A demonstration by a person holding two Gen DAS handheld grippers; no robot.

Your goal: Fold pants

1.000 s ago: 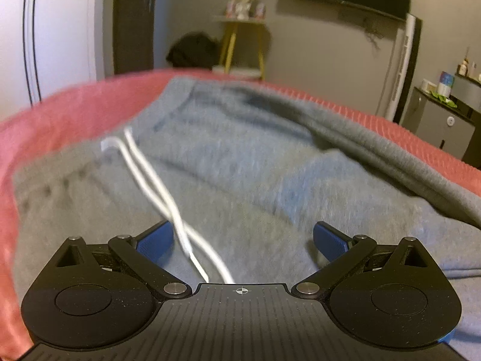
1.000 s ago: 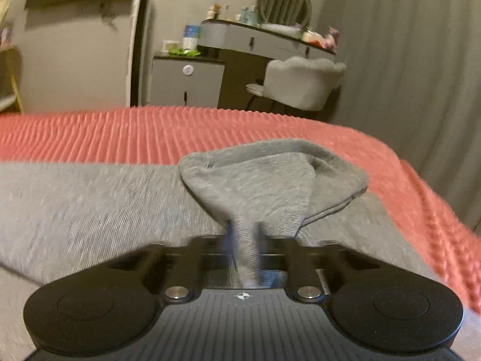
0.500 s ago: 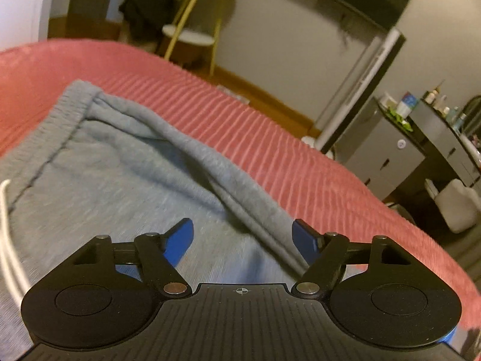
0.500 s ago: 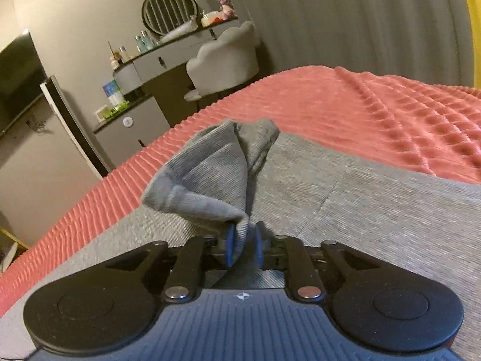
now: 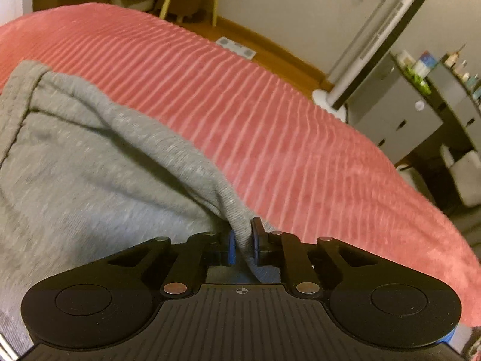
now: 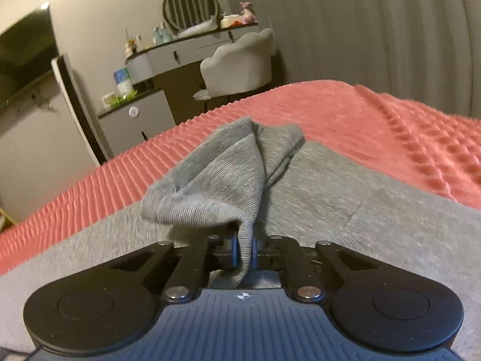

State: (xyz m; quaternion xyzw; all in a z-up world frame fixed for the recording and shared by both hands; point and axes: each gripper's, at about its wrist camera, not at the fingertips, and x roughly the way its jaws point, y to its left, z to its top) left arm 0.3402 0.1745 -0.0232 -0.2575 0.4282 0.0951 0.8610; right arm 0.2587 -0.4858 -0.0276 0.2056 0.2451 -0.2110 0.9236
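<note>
Two tools — left tool (image 5: 243, 242), right tool (image 6: 245, 248) — closing, pinching grey pants (image 5: 90, 165)

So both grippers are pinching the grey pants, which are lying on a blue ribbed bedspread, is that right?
Not quite: the bedspread is coral red, not blue, as both wrist views show. The rest holds: the left gripper and the right gripper each pinch a fold of the grey pants.

The left edge is cutting off the grey pants (image 5: 90, 162). Blur is smearing the small bottles (image 6: 159, 34) on the dresser (image 6: 192, 51), their labels too small to read.
</note>
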